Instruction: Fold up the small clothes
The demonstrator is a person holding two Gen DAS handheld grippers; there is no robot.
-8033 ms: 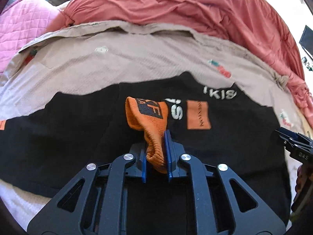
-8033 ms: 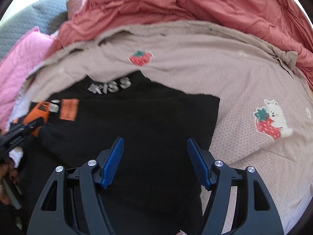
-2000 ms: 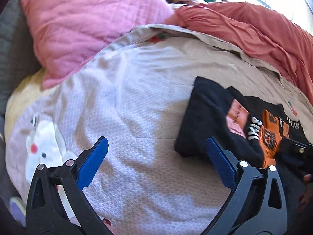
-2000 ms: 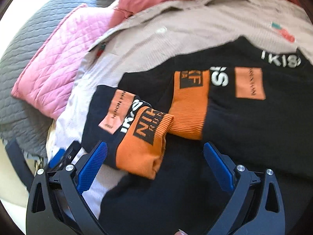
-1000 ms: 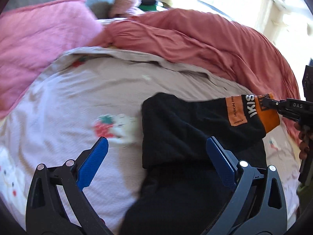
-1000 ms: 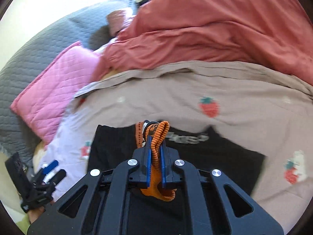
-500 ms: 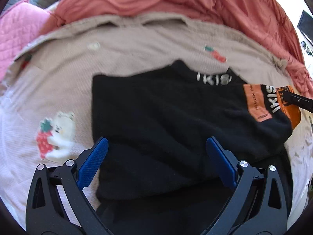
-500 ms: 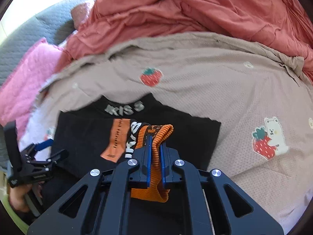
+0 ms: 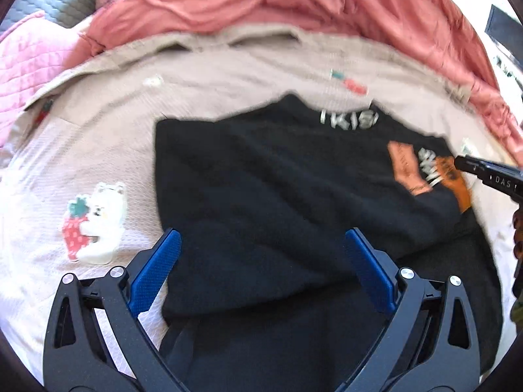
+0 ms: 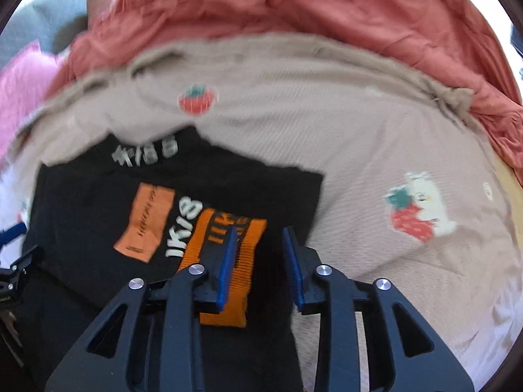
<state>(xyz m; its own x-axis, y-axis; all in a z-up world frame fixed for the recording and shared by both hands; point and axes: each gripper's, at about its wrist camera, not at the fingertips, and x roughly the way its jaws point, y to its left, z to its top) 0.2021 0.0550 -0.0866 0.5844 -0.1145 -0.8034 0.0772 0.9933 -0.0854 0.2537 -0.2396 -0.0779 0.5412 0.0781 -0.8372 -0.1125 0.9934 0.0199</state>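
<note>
A small black sweater (image 9: 278, 202) with white lettering at the collar lies on a beige bed cover (image 9: 98, 130). Its sleeve with an orange cuff (image 10: 225, 254) is folded across the body; it also shows in the left wrist view (image 9: 457, 183). My right gripper (image 10: 258, 241) is open, its fingers apart just above the cuff, which lies flat on the sweater. My left gripper (image 9: 261, 258) is open and empty, low over the sweater's left half. The right gripper's tip (image 9: 490, 176) shows at the right edge of the left wrist view.
A red-pink duvet (image 10: 294, 9) is heaped along the back. A pink quilted pillow (image 9: 29, 62) lies at the far left. The beige cover (image 10: 392, 137) carries strawberry and bear patches (image 10: 415, 209), with one also near my left gripper (image 9: 91, 222).
My right gripper carried the orange-cuffed sleeve across the sweater, laid it down and opened, letting go of the cuff. My left gripper stayed open over the sweater's left half.
</note>
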